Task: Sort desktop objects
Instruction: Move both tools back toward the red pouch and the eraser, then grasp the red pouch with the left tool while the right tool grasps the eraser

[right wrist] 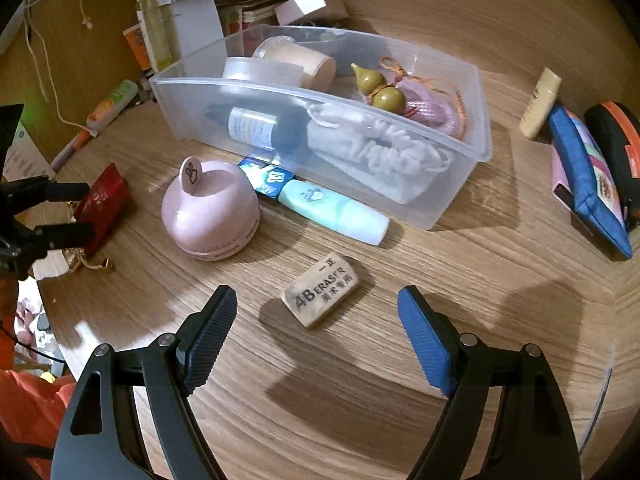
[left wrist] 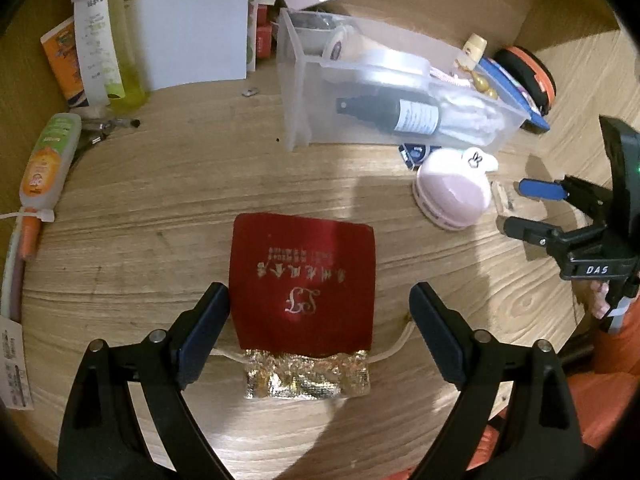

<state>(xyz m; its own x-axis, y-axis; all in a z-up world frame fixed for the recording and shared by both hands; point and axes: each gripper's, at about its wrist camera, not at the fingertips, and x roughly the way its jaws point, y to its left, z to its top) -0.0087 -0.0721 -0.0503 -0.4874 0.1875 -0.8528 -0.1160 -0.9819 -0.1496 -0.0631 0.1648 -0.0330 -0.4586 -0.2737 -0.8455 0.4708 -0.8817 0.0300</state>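
Note:
A red drawstring pouch (left wrist: 303,280) with a gold foil top lies on the wooden desk, between the fingers of my open left gripper (left wrist: 320,312); it also shows in the right wrist view (right wrist: 105,204). My open right gripper (right wrist: 316,316) hovers around a beige eraser (right wrist: 320,289) without touching it. The right gripper also shows in the left wrist view (left wrist: 516,210). A clear plastic bin (right wrist: 440,216) holds a dark spray bottle (right wrist: 256,126), white cloth pouch, gourd charm and cups. A pink round device (right wrist: 211,216) and a mint tube (right wrist: 334,213) lie before the bin.
A sunscreen tube (left wrist: 46,160), yellow bottle (left wrist: 124,52), papers and receipts crowd the far left. A blue pouch (right wrist: 588,184), an orange-black case (right wrist: 618,148) and a cream tube (right wrist: 540,104) sit at right. A small blue packet (right wrist: 266,178) lies by the bin.

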